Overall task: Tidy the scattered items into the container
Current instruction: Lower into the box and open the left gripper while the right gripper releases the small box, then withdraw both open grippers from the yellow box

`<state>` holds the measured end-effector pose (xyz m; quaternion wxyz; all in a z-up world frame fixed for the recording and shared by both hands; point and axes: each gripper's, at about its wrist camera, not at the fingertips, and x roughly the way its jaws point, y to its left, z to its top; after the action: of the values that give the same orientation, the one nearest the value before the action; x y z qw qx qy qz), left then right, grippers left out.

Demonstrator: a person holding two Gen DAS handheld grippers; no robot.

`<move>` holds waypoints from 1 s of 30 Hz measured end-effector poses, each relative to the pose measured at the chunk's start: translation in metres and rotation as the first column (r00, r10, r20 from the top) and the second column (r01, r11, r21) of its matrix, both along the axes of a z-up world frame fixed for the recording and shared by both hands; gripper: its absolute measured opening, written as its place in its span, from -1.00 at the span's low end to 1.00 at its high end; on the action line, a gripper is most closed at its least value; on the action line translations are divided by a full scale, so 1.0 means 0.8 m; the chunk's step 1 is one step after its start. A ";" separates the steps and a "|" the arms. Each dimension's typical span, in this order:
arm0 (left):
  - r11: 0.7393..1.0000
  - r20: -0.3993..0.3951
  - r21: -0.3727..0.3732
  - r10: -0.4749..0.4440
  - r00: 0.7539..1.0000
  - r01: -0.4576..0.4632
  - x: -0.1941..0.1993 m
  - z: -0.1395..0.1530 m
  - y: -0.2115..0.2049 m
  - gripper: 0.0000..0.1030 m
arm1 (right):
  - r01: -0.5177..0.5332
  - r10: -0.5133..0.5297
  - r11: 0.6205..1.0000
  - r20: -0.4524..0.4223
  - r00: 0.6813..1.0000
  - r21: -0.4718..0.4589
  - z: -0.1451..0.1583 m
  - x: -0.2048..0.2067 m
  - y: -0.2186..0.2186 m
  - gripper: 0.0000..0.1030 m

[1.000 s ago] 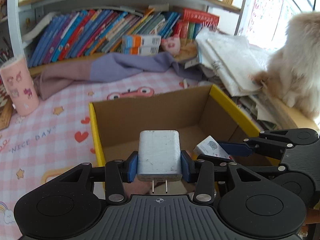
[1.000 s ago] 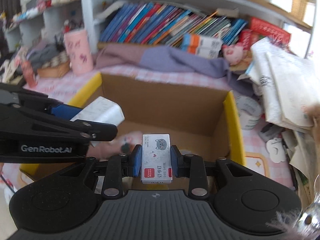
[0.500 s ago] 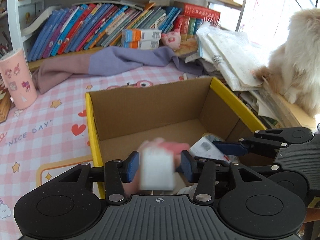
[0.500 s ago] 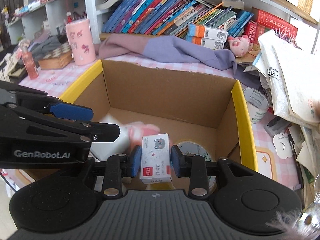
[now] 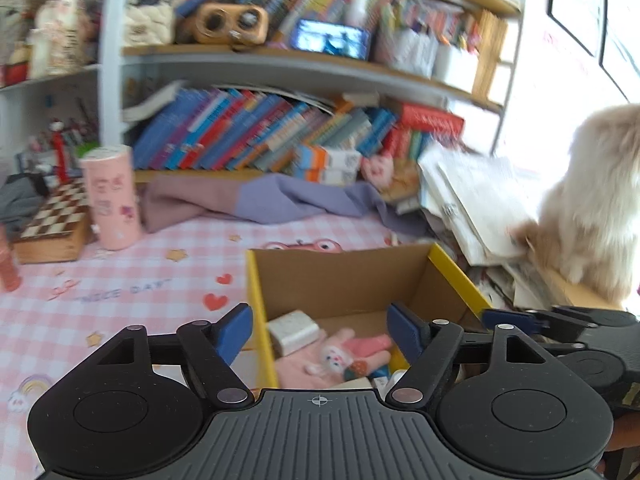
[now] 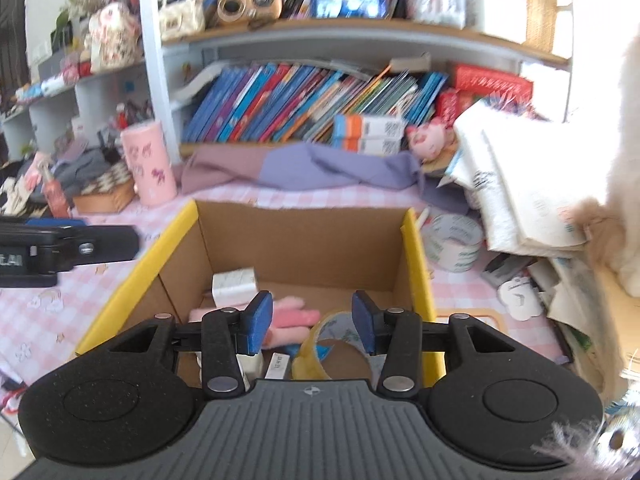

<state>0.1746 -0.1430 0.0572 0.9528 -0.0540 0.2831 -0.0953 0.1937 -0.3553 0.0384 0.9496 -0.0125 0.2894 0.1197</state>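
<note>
Cardboard walls with yellow rims mark your container, the box (image 6: 304,236), and both loads now lie inside it: the white charger (image 5: 294,330) on the floor at the far left, next to the pink plush bunny (image 5: 352,354); the staple box is hard to pick out (perhaps the white carton edge near the tape roll (image 6: 336,344)). Your left gripper (image 5: 320,330) has just been opening and stands wide, nothing between its jaws; your right gripper (image 6: 313,322) has also just been opening, jaws parted and empty. Loose items remain outside on the right: a clear tape roll (image 6: 454,240) and a stapler (image 6: 502,270). The risk, as I judge it: the fluffy cat (image 5: 592,200) sits just beside that pile, so a fast reach could startle it or snag fur, and the leaning papers (image 6: 516,184) could slide.
</note>
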 end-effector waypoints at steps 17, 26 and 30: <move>0.980 0.062 0.036 0.194 0.979 -0.196 -0.133 -0.020 0.071 0.74 | 0.076 -0.078 0.997 0.052 0.996 0.031 0.001 -0.121 0.055 -0.10; 0.979 0.010 0.075 0.191 0.981 -0.192 -0.173 -0.032 0.095 0.75 | 0.086 -0.086 0.996 0.021 0.996 0.009 -0.012 -0.169 0.093 -0.08; 0.982 -0.015 0.086 0.171 0.985 -0.169 -0.190 -0.037 0.100 0.75 | 0.102 -0.102 0.995 0.001 0.995 -0.004 -0.022 -0.189 0.104 -0.05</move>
<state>0.0227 -0.0633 0.0273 0.9557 -0.0385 0.2917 -0.0006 0.0424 -0.2719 0.0211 0.9546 0.0005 0.2894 0.0705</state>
